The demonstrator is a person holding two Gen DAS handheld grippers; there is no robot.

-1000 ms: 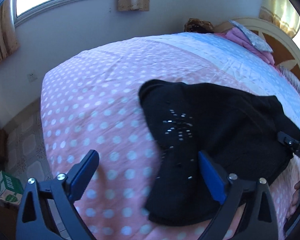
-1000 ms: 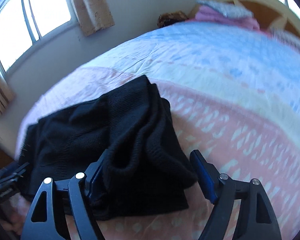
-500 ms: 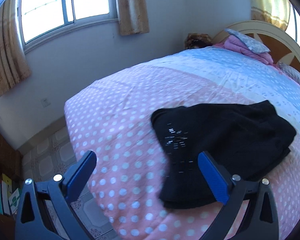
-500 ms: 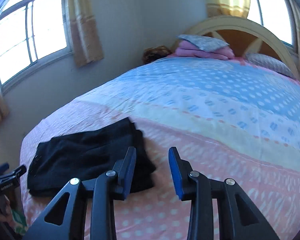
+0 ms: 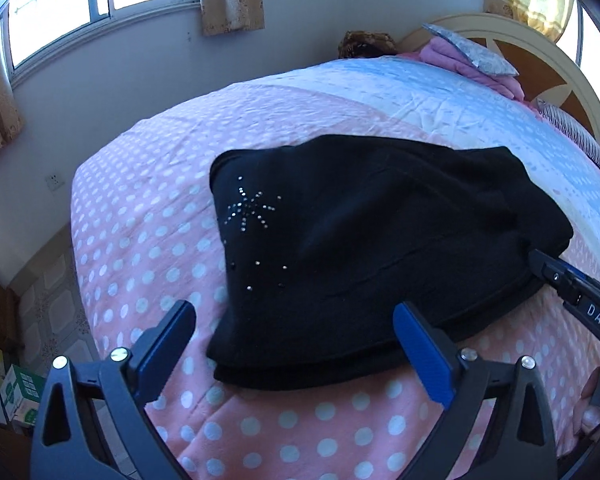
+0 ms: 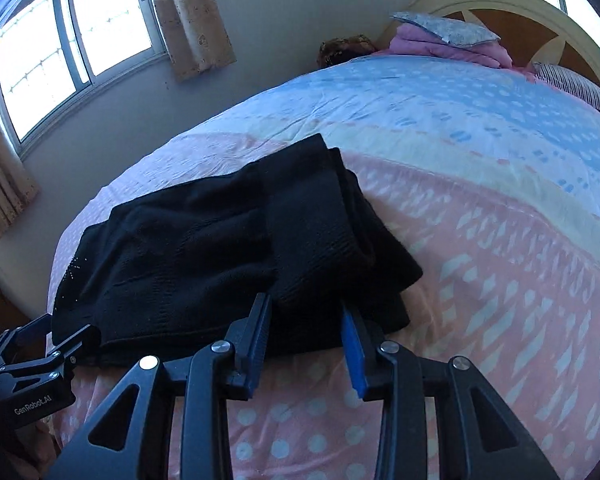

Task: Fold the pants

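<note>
Pants (image 5: 380, 248): folded black bundle on bed (image 5: 148, 208), long axis running across both grippers.
Left gripper (image 5: 296, 344): spread wide, empty, near edge just ahead.
Right gripper (image 6: 305, 334): half-closed, cloth edge between jaws, pinch unclear.

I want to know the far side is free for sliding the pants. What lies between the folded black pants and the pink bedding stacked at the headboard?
Only bare bedspread between the black pants and the pink bedding; the right wrist view shows it best.
</note>
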